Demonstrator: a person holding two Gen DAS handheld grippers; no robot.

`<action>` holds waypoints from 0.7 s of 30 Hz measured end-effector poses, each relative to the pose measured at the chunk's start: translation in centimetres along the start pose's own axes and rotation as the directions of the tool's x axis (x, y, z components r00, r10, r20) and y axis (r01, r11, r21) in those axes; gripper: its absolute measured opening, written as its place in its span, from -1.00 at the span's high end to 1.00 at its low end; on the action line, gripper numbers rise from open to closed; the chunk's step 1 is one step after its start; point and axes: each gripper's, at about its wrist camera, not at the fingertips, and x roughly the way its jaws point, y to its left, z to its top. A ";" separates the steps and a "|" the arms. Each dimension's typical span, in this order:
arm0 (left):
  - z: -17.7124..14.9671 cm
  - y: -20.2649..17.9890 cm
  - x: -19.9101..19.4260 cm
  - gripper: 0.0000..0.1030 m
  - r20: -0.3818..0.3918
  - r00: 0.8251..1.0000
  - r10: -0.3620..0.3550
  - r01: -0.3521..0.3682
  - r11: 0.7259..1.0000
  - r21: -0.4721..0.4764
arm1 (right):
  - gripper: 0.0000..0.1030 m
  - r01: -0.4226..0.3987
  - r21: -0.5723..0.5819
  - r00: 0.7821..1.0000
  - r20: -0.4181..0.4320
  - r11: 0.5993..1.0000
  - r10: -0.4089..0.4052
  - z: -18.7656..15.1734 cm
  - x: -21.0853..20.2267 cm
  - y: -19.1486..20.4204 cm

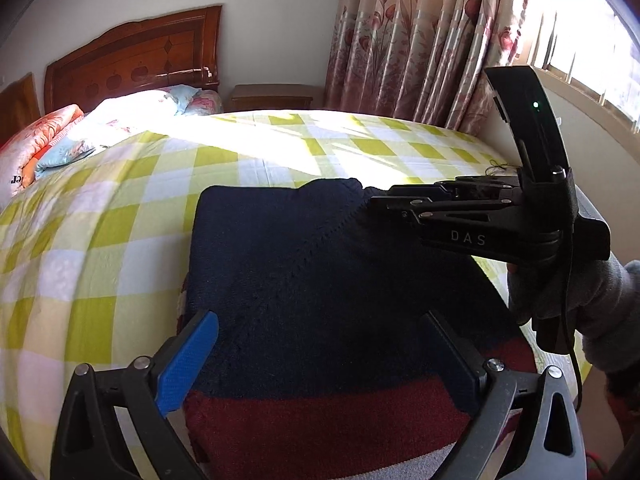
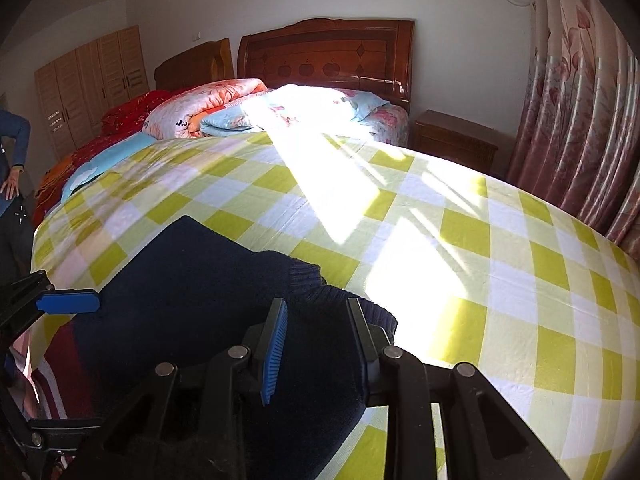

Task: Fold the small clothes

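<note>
A small navy sweater (image 1: 312,280) with dark red and grey stripes at its hem lies flat on the green-and-white checked bedsheet (image 1: 120,216). My left gripper (image 1: 320,344) is open, its jaws spread wide over the sweater's lower body. My right gripper (image 2: 318,332) is partly open over the sweater's (image 2: 192,280) ribbed cuff and collar edge, with cloth between its fingers but not clamped. It also shows from the side in the left wrist view (image 1: 380,200), at the sweater's top right. The left gripper's blue pad (image 2: 68,302) shows at the left of the right wrist view.
Folded floral quilts and pillows (image 2: 224,114) lie at the wooden headboard (image 2: 324,60). A nightstand (image 2: 456,140) and floral curtains (image 2: 580,100) stand to the right. A person (image 2: 12,168) stands at the far left by wardrobes. The sheet (image 2: 440,220) stretches sunlit to the right.
</note>
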 end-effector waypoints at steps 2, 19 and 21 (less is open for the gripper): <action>-0.3 -0.2 -0.1 -1.00 0.014 1.000 0.002 -0.003 1.000 0.022 | 0.43 -0.036 0.032 0.999 0.016 0.999 0.036 -0.3 0.2 -0.6; -2.4 -2.3 -4.3 -1.00 0.103 0.991 0.090 -0.101 0.989 0.107 | 0.42 -0.044 -0.099 0.993 0.107 0.994 0.054 -6.1 -9.0 4.2; -3.0 -1.8 -2.6 -1.00 0.051 0.992 0.116 -0.121 0.987 0.109 | 0.37 -0.041 -0.181 0.997 0.053 0.983 0.052 -7.7 -8.8 5.9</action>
